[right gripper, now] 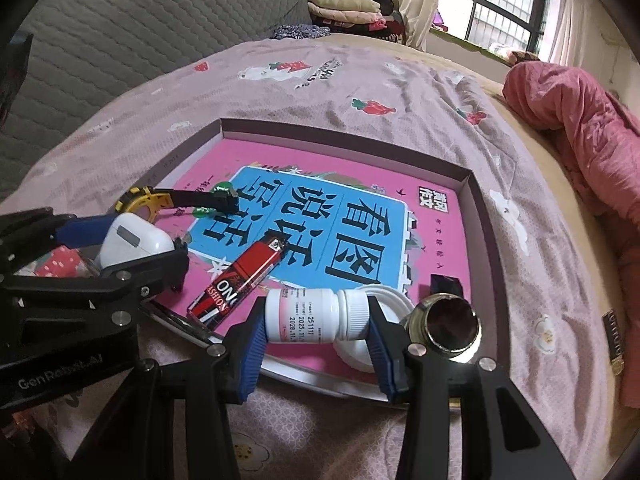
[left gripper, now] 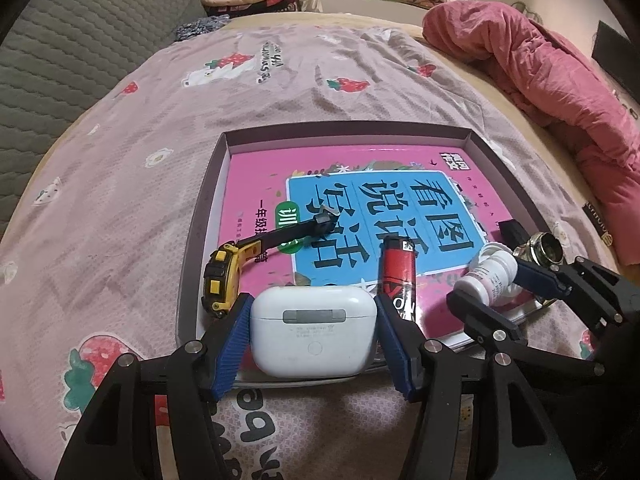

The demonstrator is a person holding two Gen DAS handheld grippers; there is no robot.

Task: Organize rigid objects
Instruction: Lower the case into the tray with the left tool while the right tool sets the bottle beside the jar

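Observation:
A shallow box lid (left gripper: 344,130) (right gripper: 344,130) lies on the bed with a pink and blue book (left gripper: 384,208) (right gripper: 320,216) inside it. My left gripper (left gripper: 314,334) is shut on a white earbud case (left gripper: 314,330) (right gripper: 132,242) at the box's near edge. My right gripper (right gripper: 316,332) (left gripper: 492,280) is shut on a white pill bottle (right gripper: 316,316) (left gripper: 490,278) lying sideways over the near right part. A red lighter (left gripper: 398,276) (right gripper: 240,280) and a yellow and black watch (left gripper: 228,272) (right gripper: 160,200) lie on the book.
A brass, dark-topped round object (right gripper: 448,324) (left gripper: 544,248) and a white lid (right gripper: 384,294) sit by the bottle, with a small black block (right gripper: 444,284) (left gripper: 514,230) behind. A pink quilt (left gripper: 552,64) (right gripper: 580,128) lies right. Folded clothes (right gripper: 348,10) and a grey padded headboard (left gripper: 80,40) are at the back.

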